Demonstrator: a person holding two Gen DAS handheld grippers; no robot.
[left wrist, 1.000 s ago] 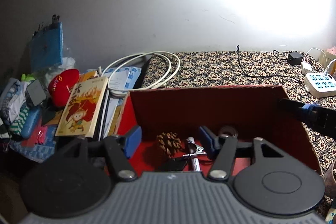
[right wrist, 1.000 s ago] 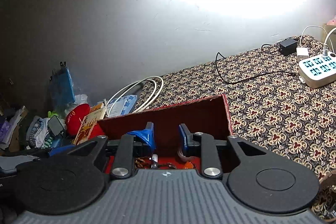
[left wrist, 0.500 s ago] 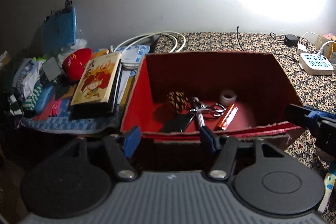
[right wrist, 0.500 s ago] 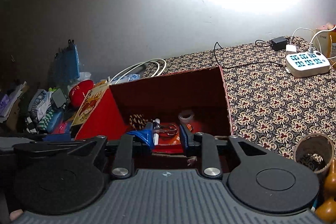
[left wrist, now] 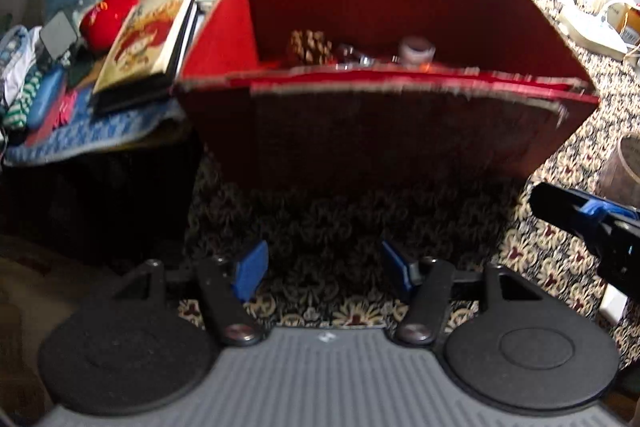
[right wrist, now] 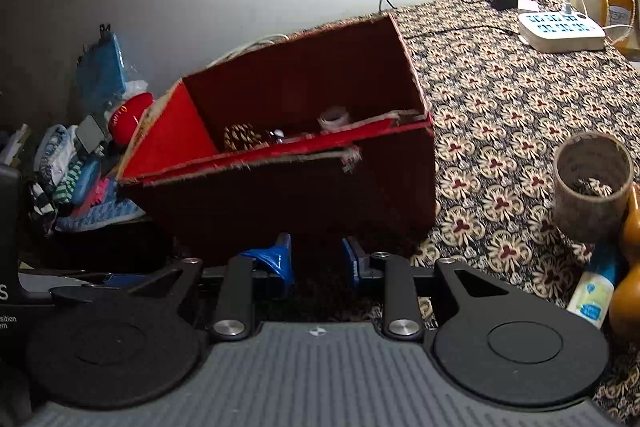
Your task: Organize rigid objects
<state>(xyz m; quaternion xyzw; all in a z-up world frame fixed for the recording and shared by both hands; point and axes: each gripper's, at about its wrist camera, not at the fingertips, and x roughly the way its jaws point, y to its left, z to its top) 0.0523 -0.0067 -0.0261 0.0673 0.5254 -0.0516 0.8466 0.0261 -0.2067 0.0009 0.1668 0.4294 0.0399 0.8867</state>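
A red cardboard box [left wrist: 384,131] stands on the patterned cloth; it also shows in the right wrist view [right wrist: 288,187]. Inside it I see a pine cone [left wrist: 310,47], a small white tape roll [left wrist: 416,49] and metal items, partly hidden by the front wall. My left gripper [left wrist: 322,267] is open and empty, low over the cloth in front of the box. My right gripper [right wrist: 318,261] is open and empty, also in front of the box; its finger shows at the right of the left wrist view [left wrist: 592,215].
A book [left wrist: 150,35], a red plush item [left wrist: 108,19] and clothes lie left of the box. A brown tape roll [right wrist: 592,187], a small blue-white bottle [right wrist: 594,291] and orange gourds [right wrist: 630,267] are at the right. A power strip [right wrist: 560,29] lies far right.
Both grippers have pulled back and down from over the box to in front of it. The box contents are now mostly hidden behind its front wall.
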